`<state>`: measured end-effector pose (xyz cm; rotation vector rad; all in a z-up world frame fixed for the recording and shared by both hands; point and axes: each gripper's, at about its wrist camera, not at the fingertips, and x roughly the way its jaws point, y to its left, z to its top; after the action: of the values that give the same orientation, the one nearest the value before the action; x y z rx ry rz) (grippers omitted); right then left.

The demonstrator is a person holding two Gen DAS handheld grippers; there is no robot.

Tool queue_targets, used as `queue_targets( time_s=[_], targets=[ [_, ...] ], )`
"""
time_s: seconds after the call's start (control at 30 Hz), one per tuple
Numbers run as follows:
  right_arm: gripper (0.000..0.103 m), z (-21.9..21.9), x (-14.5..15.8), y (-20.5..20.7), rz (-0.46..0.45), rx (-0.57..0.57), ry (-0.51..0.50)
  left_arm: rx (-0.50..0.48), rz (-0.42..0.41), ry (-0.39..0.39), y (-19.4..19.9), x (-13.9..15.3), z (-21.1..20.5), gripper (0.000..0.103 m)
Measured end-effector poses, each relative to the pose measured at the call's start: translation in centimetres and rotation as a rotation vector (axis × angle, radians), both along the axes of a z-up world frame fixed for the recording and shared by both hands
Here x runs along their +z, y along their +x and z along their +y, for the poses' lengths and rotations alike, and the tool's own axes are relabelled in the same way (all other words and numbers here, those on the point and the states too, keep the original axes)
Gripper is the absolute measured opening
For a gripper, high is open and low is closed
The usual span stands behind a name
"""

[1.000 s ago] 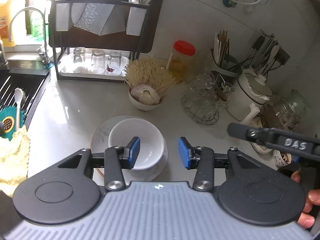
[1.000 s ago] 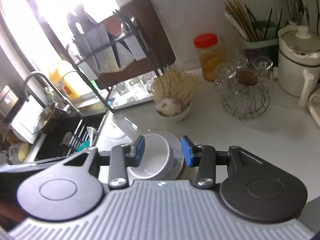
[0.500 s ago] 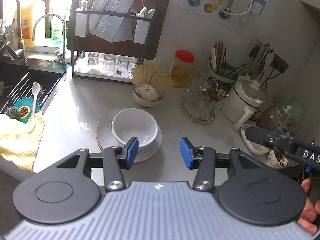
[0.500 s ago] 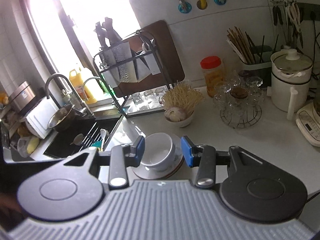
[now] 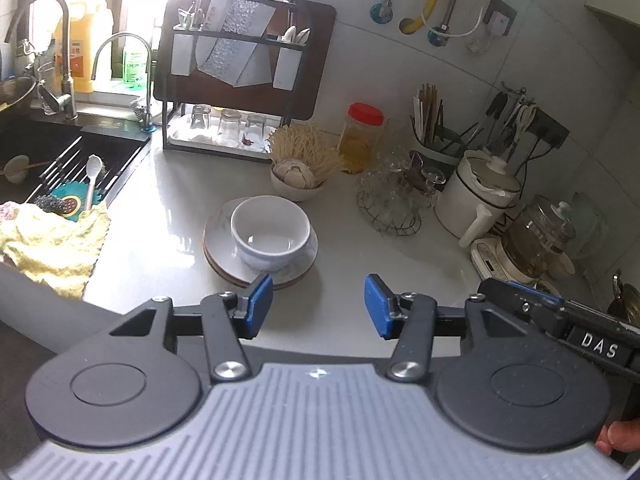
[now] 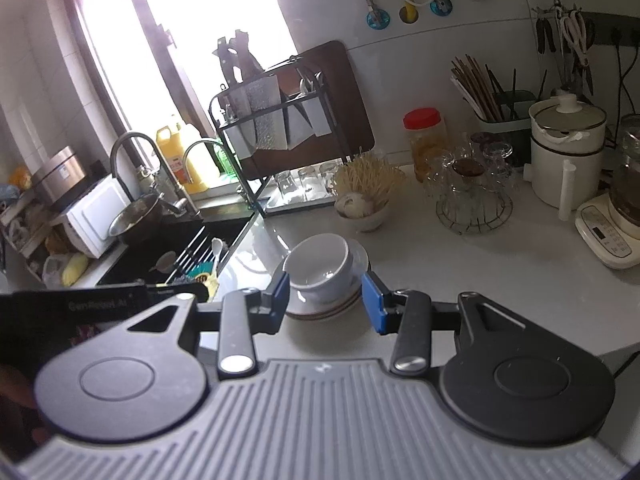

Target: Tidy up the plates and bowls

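My left jaws (image 5: 318, 307) are empty and opening, low in the frame with only bare bench (image 5: 400, 256) between the blue pads. My right jaws (image 6: 325, 301) hang parted and empty too; the dishes show through the gap but lie beyond the pads, untouched. The white bowl (image 5: 270, 232) sits upright on the stack of plates (image 5: 218, 246) at mid-frame, near the sink (image 5: 48, 148) at left. I judge the stacking done for these pieces. A small bowl (image 5: 296, 188) filled with odds and ends stands just behind them. Whether the stack must go elsewhere, I cannot tell.
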<state>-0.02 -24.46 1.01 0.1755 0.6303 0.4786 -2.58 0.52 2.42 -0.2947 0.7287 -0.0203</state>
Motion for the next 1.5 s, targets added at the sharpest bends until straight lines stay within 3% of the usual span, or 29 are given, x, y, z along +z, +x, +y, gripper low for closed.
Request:
queue_targets(
  time_s=[0.13, 0.23, 0.5, 0.7, 0.93, 0.97, 1.03, 1.1, 1.5],
  targets=[
    [0.045, -0.5, -0.1, -1.4, -0.007, 0.011, -0.013, 0.026, -0.012, 0.019, -2.1, 0.1, -0.7, 0.072],
    [0.066, -1.0, -0.1, -2.1, -0.024, 0.007, -0.014, 0.055, -0.015, 0.036, -3.3, 0.0, -1.0, 0.082],
    [0.069, -2.5, -0.2, -3.2, -0.055, 0.012, -0.049, 0.101, -0.017, 0.081, -5.6, 0.0, -1.7, 0.095],
    [0.071, -2.8, -0.4, -4.0, -0.081, 0.033, -0.067, 0.130, -0.022, 0.129, -6.9, 0.2, -2.7, 0.099],
    [0.072, -2.9, -0.8, -4.3, -0.077, 0.047, -0.071, 0.145, -0.007, 0.130, -7.8, -0.1, -2.9, 0.099],
    [0.075, -2.8, -0.8, -4.3, -0.077, 0.046, -0.072, 0.147, -0.006, 0.130, -7.8, -0.1, -2.9, 0.099],
    [0.094, -2.9, -0.8, -4.2, -0.082, 0.048, -0.072, 0.147, -0.005, 0.132, -7.9, -0.1, -2.9, 0.099],
    [0.103, -2.8, -0.9, -4.2, -0.084, 0.047, -0.074, 0.146, -0.007, 0.134, -7.9, -0.1, -2.9, 0.100],
    [0.103, -2.8, -1.1, -4.5, -0.072, 0.037, -0.070, 0.146, -0.007, 0.130, -8.6, 0.1, -2.5, 0.100]
  ],
)
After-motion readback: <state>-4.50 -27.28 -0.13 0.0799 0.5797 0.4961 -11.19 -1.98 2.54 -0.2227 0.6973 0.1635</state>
